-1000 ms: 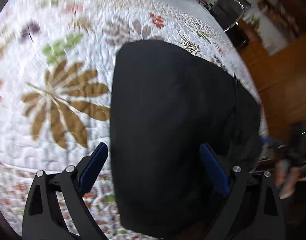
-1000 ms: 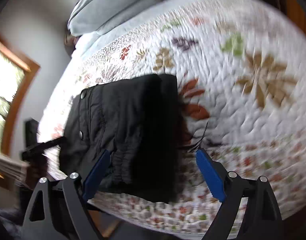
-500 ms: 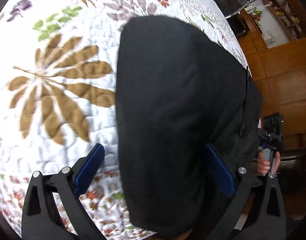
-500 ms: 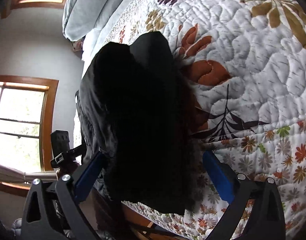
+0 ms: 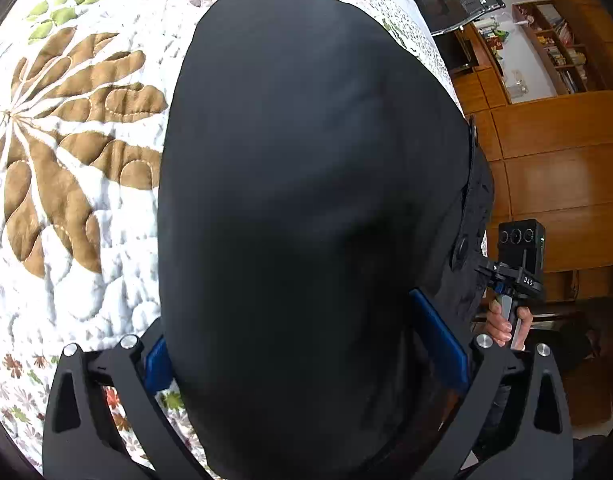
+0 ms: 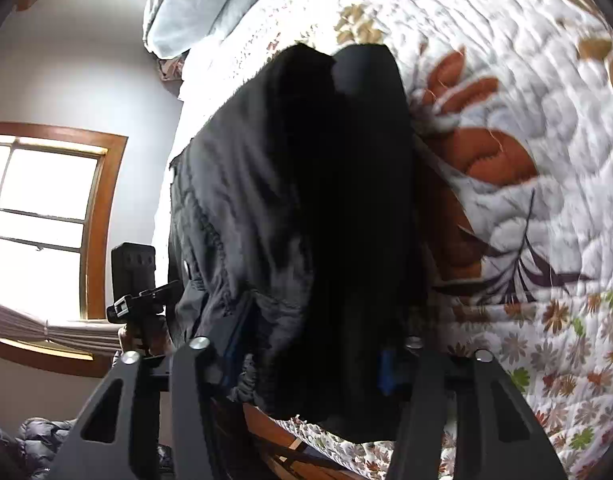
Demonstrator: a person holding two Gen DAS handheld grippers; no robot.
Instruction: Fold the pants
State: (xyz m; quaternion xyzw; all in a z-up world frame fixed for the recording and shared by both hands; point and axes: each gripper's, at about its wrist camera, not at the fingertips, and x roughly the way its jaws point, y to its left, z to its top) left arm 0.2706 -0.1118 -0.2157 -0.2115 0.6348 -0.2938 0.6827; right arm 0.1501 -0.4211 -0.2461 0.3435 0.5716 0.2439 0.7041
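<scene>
The folded pants (image 5: 306, 200) lie on the quilt (image 5: 86, 200) at the bed's near edge, between the fingers of your left tool (image 5: 306, 364). Your right tool (image 6: 310, 356) straddles their near end, its jaws closing; the pillow (image 6: 194, 4) lies beyond at the bed's far end.

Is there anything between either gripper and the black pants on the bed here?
Nothing visible. The pants already lie between the left gripper's wide-open jaws, and the right gripper is closing around their near edge on the quilt.
</scene>
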